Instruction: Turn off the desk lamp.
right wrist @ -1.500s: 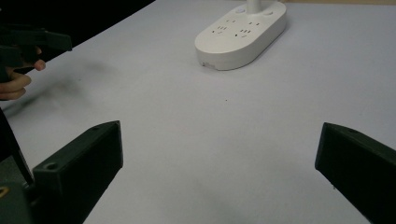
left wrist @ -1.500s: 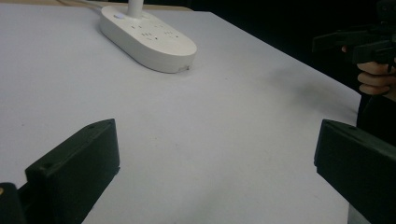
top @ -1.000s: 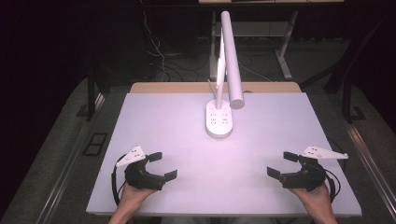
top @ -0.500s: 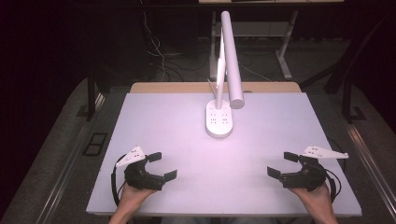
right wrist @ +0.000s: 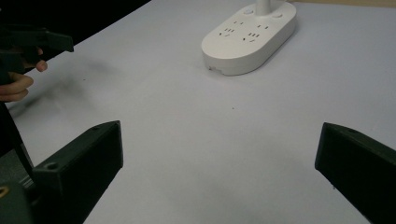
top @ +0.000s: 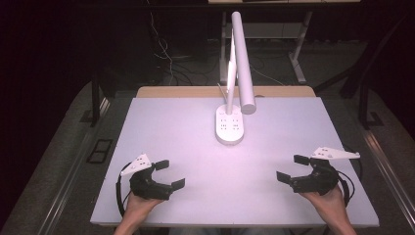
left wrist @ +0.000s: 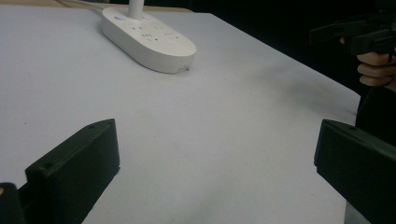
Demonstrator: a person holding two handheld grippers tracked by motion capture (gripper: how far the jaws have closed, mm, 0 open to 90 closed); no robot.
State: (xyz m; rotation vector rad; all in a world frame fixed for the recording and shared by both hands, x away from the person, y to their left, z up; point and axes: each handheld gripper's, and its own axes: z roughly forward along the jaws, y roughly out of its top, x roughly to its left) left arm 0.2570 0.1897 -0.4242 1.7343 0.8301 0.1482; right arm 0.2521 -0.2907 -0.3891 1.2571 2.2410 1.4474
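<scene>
Nothing has moved since the earlier frames: both grippers sit where they were, at the near corners of the table, and the lamp base has not shifted.

Left gripper: jaws spread wide, nothing between them, held low over the near left of the table, pointing inward and forward. Right gripper: jaws equally wide, nothing held, near right, mirrored pose. The two are well apart.

Nearest object: white desk lamp base, oval, with socket outlets on top, standing at table centre towards the far edge. Its stem rises upright and carries a tubular lamp head slanting forward over the base. Both gripper views look across bare tabletop at the base; neither touches it.

Judgement: start pose, before any approach. Next move likely calls for one gripper to advance to the base or stem, jaws kept wide until they straddle it. Risk: tipping the top-heavy lamp if pushed at the stem.
</scene>
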